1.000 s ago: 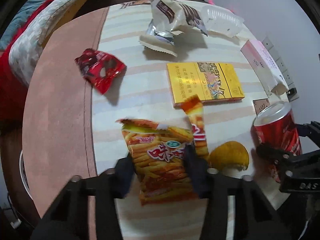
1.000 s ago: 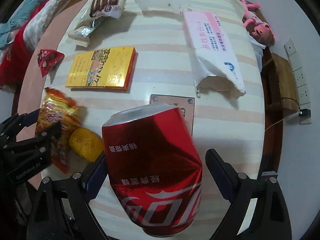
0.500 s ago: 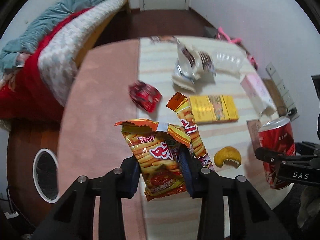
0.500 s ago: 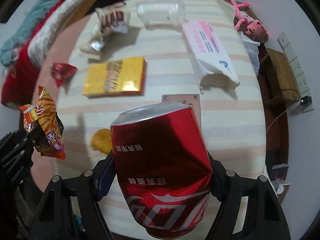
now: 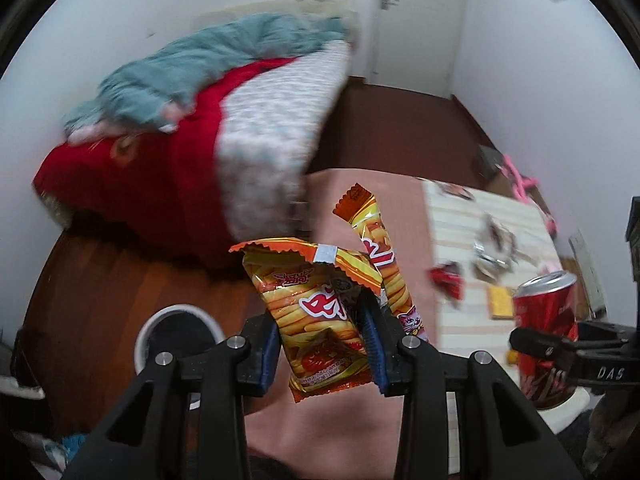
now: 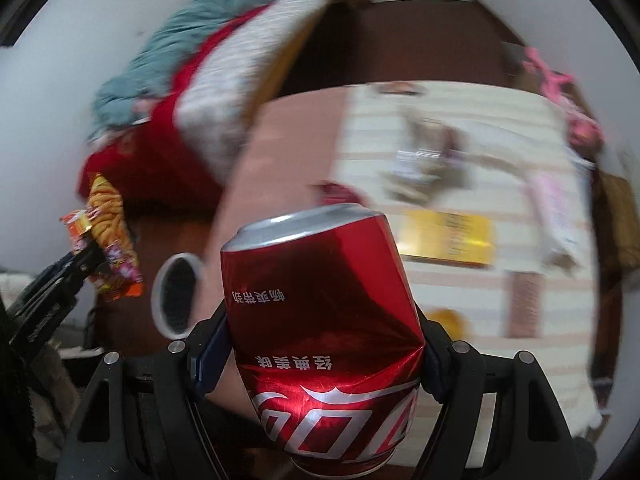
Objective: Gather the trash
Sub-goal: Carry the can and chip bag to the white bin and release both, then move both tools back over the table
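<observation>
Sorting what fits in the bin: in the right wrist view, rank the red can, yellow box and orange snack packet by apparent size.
1. red can, though it is nearest the camera.
2. yellow box.
3. orange snack packet.
Real sizes are uncertain.

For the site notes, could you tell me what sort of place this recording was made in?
Most likely a bedroom in a home: a bed heaped with red and teal bedding, a low table under a striped cloth strewn with snack wrappers, and a white bin on the wooden floor.

White walls (image 5: 120, 20), dark wood floor (image 5: 100, 280), bed (image 5: 260, 128), closed door (image 5: 416, 20).
</observation>
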`<state>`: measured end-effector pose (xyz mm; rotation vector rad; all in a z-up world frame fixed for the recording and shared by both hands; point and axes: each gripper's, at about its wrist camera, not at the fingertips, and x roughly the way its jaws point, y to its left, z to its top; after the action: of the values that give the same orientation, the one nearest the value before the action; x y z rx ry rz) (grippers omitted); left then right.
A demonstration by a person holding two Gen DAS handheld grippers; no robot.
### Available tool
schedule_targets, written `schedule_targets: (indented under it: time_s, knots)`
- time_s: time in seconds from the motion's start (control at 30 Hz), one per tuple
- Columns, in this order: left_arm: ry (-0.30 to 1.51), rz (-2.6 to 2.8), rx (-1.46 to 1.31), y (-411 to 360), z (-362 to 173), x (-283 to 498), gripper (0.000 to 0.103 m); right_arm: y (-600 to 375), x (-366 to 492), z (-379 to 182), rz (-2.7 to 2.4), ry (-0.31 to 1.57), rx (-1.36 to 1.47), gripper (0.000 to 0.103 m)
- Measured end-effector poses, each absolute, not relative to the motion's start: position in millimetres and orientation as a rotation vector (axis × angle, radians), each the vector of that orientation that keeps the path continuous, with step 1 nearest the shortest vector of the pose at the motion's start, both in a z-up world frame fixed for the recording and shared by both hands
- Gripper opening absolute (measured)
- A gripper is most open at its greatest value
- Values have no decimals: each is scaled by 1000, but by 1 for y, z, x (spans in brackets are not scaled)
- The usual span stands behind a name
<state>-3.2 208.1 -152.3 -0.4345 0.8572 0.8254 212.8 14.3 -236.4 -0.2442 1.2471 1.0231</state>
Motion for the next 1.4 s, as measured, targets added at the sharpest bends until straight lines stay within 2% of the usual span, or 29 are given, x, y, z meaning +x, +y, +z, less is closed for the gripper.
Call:
schedule_targets:
  time_s: [0.2, 0.57, 0.6, 0.67, 0.7, 0.73, 0.8, 0.9, 0.93, 0.97, 1.0, 1.23, 1.4]
  knots:
    - [894, 977, -590, 288, -186, -106, 33, 123, 117, -248, 1199, 1298, -338, 79]
    - [1003, 1075, -1010, 414, -342, -237, 36, 325, -23, -384, 1285, 1498, -616, 79]
    - [1007, 1069, -1037, 420, -350, -240, 38, 339, -32, -398, 1282, 1508, -645, 79]
    - [1025, 1084, -1086, 433, -370, -249, 61, 366, -51, -428, 1270, 1528, -706, 79]
    - [1028, 1091, -1099, 436, -376, -250, 81, 373, -55, -435, 1267, 1534, -721, 79]
    - [1027, 1102, -1107, 440, -380, -254, 90, 381, -60, -447, 1260, 1539, -740, 79]
    - [1027, 1124, -1126, 442, -385, -261, 91, 397, -72, -466, 1256, 1552, -788, 79]
    - [1026, 1178, -1141, 441, -392, -276, 102, 412, -85, -482, 1260, 1565, -815, 81]
    - [1024, 1194, -1141, 440, -393, -283, 102, 418, -87, -486, 1266, 1572, -816, 85]
    - [1025, 1216, -1137, 437, -394, -287, 102, 421, -91, -489, 1277, 1581, -811, 98]
    - [1024, 1229, -1129, 435, -393, -287, 102, 419, -88, -490, 1282, 1581, -809, 103]
    - [1035, 1323, -1014, 410, -385, -288, 102, 418, -83, -486, 1296, 1511, -830, 103]
    - [1057, 1320, -960, 390, -378, -278, 102, 399, -82, -473, 1263, 1385, -915, 103]
